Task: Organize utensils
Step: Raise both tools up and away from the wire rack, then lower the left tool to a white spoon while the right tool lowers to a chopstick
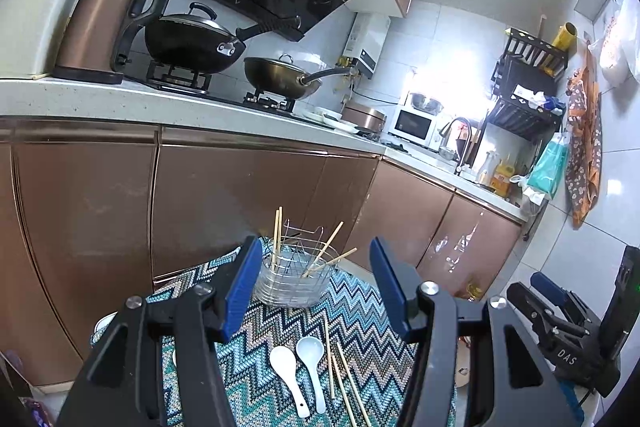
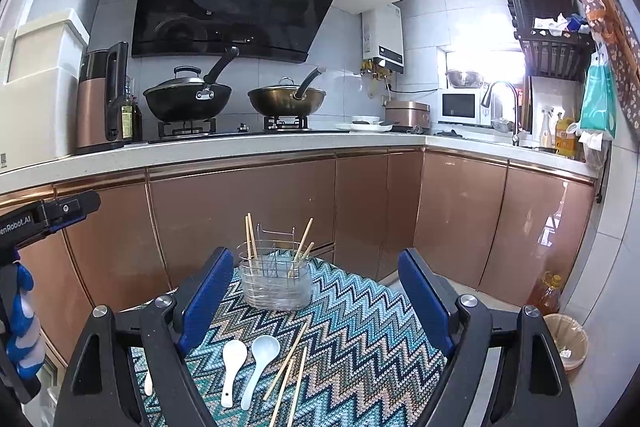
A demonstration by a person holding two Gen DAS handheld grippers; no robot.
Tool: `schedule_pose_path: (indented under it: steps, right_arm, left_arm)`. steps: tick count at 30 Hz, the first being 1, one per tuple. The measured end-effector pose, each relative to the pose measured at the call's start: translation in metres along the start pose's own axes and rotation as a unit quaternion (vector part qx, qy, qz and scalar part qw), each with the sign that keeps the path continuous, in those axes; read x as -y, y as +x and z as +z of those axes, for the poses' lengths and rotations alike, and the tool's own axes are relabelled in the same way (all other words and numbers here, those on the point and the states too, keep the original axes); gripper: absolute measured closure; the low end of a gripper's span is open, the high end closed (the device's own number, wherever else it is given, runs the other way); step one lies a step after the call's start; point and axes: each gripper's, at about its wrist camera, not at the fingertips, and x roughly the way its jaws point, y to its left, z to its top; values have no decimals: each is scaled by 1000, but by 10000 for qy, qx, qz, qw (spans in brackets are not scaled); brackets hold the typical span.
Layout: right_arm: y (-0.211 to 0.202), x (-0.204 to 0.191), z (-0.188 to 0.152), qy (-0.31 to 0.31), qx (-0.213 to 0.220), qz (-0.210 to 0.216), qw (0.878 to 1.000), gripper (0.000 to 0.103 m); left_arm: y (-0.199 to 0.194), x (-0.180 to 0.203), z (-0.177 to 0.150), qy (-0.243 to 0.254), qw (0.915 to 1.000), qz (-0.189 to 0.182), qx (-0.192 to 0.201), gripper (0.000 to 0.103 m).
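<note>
1. Left gripper [image 1: 314,285]: I see its blue jaws spread wide with nothing between them, raised above the cloth.

2. Right gripper [image 2: 316,301]: jaws likewise wide apart and empty, above the near half of the cloth. From the left view I see its body low at the right edge.

3. Cloth [image 2: 360,311]: zigzag-patterned, covering the work surface. Its far edge runs just behind the holder, close to the cabinets [image 2: 240,219]; its right edge falls away to bare floor beside a bin [image 2: 568,341] and an oil bottle [image 2: 545,293].

4. Holder [image 2: 276,281]: clear base with a wire frame, upright at the far end of the cloth, centred between both pairs of jaws. Chopsticks stand in it, two upright on the left [image 2: 251,237], others leaning right [image 2: 301,247].

5. Spoons: two white ones [image 2: 232,367] [image 2: 259,359] side by side on the near cloth, bowls toward the holder.

6. Loose chopsticks [image 2: 286,363]: several just right of the spoons, overlapping at angles, near ends running out of frame.

7. Open room: I count a bare stretch of cloth between holder and spoons, and more bare cloth to the right of the loose chopsticks.
</note>
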Motion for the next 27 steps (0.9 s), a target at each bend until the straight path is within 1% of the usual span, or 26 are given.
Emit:
schedule_pose_path:
  steps: [5,9,18,27]
  right_arm:
    - [3,0,-1,-32,-45,42,10000,20]
    - [10,1,-6,-17,-186,80,9998,20]
    - [31,7,-20,53,-568,128,9983,20]
    - [64,13,-37,183,-1057,179,9941,20]
  left_arm:
    - [-1,1,2,0,10000,7,20,49]
    - [4,3,2,12,10000,35,-66,49]
    - [28,-1,-9,-35,9990,158,-414,49]
    - [59,-19,-22,-198,9967,251,-751,49]
